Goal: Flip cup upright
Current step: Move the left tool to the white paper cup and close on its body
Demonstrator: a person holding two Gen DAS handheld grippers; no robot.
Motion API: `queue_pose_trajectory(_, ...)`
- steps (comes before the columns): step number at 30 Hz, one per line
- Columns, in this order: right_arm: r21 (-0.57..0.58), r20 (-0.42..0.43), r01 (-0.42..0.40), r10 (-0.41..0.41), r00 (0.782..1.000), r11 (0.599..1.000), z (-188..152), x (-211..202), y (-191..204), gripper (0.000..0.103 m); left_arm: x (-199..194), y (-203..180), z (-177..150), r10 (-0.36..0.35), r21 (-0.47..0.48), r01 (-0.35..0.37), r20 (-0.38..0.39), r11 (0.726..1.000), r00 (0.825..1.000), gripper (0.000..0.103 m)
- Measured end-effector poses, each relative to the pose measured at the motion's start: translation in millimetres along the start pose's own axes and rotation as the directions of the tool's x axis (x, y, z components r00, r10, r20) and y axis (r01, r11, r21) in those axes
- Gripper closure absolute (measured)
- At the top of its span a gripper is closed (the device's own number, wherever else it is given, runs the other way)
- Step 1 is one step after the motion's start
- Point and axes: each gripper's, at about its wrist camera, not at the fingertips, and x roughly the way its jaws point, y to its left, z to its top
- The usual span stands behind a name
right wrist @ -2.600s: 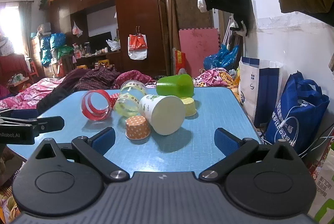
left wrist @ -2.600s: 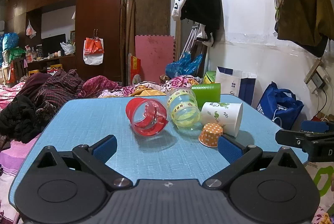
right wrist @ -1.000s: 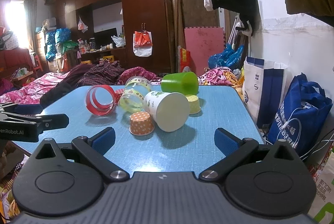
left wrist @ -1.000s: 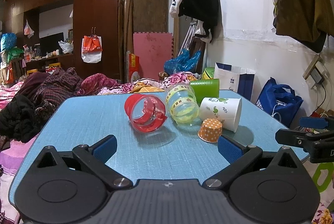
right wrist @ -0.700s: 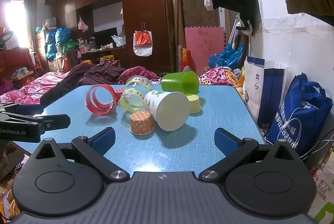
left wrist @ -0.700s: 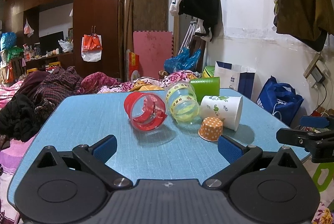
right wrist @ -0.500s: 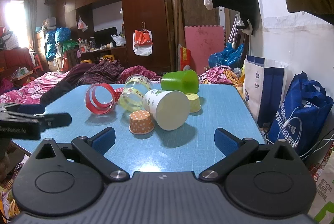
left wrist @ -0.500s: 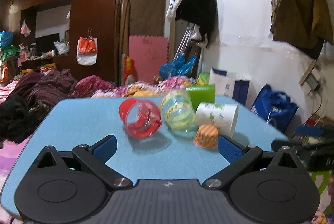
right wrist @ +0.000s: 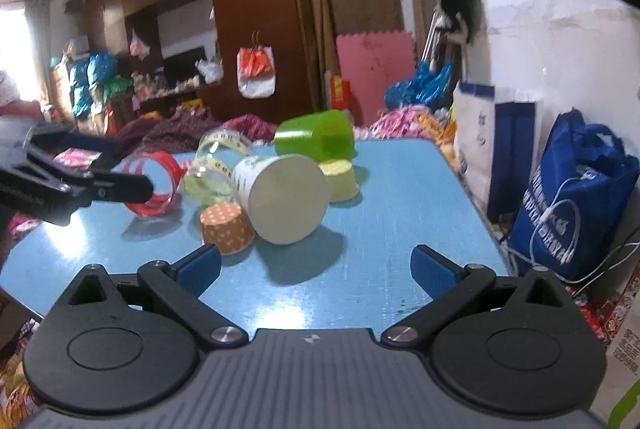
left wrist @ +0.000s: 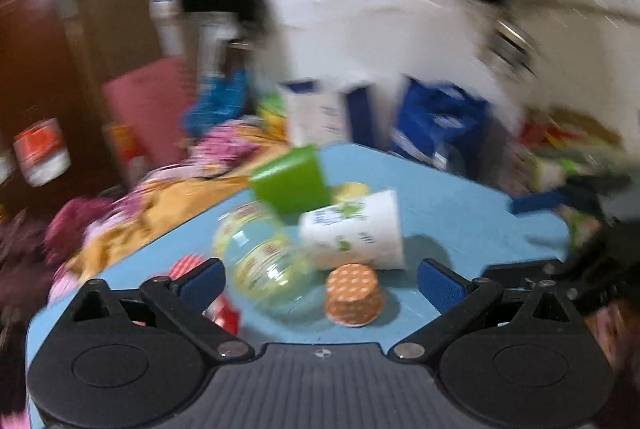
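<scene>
The white paper cup (right wrist: 280, 197) lies on its side on the tabletop (right wrist: 400, 197), base facing the right claw (right wrist: 316, 265) and nearest it; both it and the left claw (left wrist: 320, 281) (its view blurred) gape wide, holding nothing

Toppled cups on the blue table (right wrist: 400, 189)

The white paper cup (right wrist: 280, 197) (left wrist: 356, 233) lies on its side, base toward the right wrist camera, touching the inverted orange dotted cup (right wrist: 227, 227) (left wrist: 352, 295).
</scene>
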Motion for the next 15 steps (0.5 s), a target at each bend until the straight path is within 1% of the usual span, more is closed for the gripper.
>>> queue_pose_trajectory(1, 0.008, -0.016, -0.017, 0.018, 1.000, 1.000, 2, 2, -4, 0.001, 4, 2, 5, -0.026, 0.046, 0.027, -0.014, 0.999, 1.000, 0.001)
queue_pose_trajectory(3, 0.030, -0.051, -0.052, 0.053, 0.997, 0.998, 7, 6, -10, 0.001, 12, 4, 13, -0.092, 0.148, 0.098, -0.049, 0.984, 0.995, 0.004)
queue_pose_trajectory(4, 0.039, -0.069, -0.070, 0.073, 0.995, 0.997, 9, 9, -13, 0.001, 16, 7, 17, -0.133, 0.200, 0.147, -0.080, 0.969, 0.988, 0.005)
queue_pose_trajectory(5, 0.054, -0.094, -0.091, 0.095, 0.991, 0.994, 11, 12, -17, 0.001, 21, 10, 21, -0.161, 0.235, 0.181, -0.102, 0.955, 0.982, 0.006)
queue_pose_trajectory(6, 0.073, -0.108, -0.101, 0.109, 0.988, 0.992, 12, 14, -21, 0.001, 26, 13, 25, -0.197, 0.278, 0.228, -0.133, 0.933, 0.971, 0.006)
queue_pose_trajectory(7, 0.093, -0.120, -0.109, 0.120, 0.986, 0.990, 13, 17, -25, 0.001, 31, 15, 29, -0.216, 0.309, 0.254, -0.151, 0.917, 0.965, 0.007)
queue_pose_trajectory(8, 0.107, -0.132, -0.115, 0.128, 0.983, 0.988, 15, 18, -28, 0.001, 35, 17, 33, -0.225, 0.332, 0.269, -0.165, 0.904, 0.960, 0.010)
queue_pose_trajectory(9, 0.115, -0.138, -0.116, 0.132, 0.982, 0.987, 17, 20, -30, 0.001, 42, 19, 40, -0.244, 0.360, 0.298, -0.188, 0.884, 0.951, 0.012)
queue_pose_trajectory(10, 0.124, -0.142, -0.112, 0.130, 0.981, 0.986, 18, 20, -32, 0.001, 46, 21, 45, -0.272, 0.380, 0.333, -0.207, 0.863, 0.940, 0.012)
queue_pose_trajectory(11, 0.129, -0.146, -0.105, 0.124, 0.982, 0.986, 19, 21, -33, 0.001, 51, 20, 50, -0.296, 0.405, 0.370, -0.235, 0.836, 0.926, 0.014)
queue_pose_trajectory(12, 0.130, -0.150, -0.098, 0.117, 0.982, 0.987, 21, 20, -34, 0.001, 54, 20, 52, -0.309, 0.427, 0.393, -0.255, 0.814, 0.916, 0.016)
queue_pose_trajectory(13, 0.130, -0.152, -0.090, 0.110, 0.982, 0.987, 23, 20, -35, 0.001, 57, 16, 54, -0.322, 0.474, 0.423, -0.282, 0.772, 0.904, 0.016)
queue_pose_trajectory(14, 0.131, -0.156, -0.082, 0.102, 0.982, 0.988, 25, 20, -36, 0.001, 59, 12, 55, -0.328, 0.508, 0.443, -0.304, 0.738, 0.894, 0.016)
queue_pose_trajectory(15, 0.129, -0.160, -0.075, 0.095, 0.982, 0.989, 26, 20, -36, 0.001, 62, 7, 56, -0.329, 0.548, 0.462, -0.328, 0.697, 0.885, 0.017)
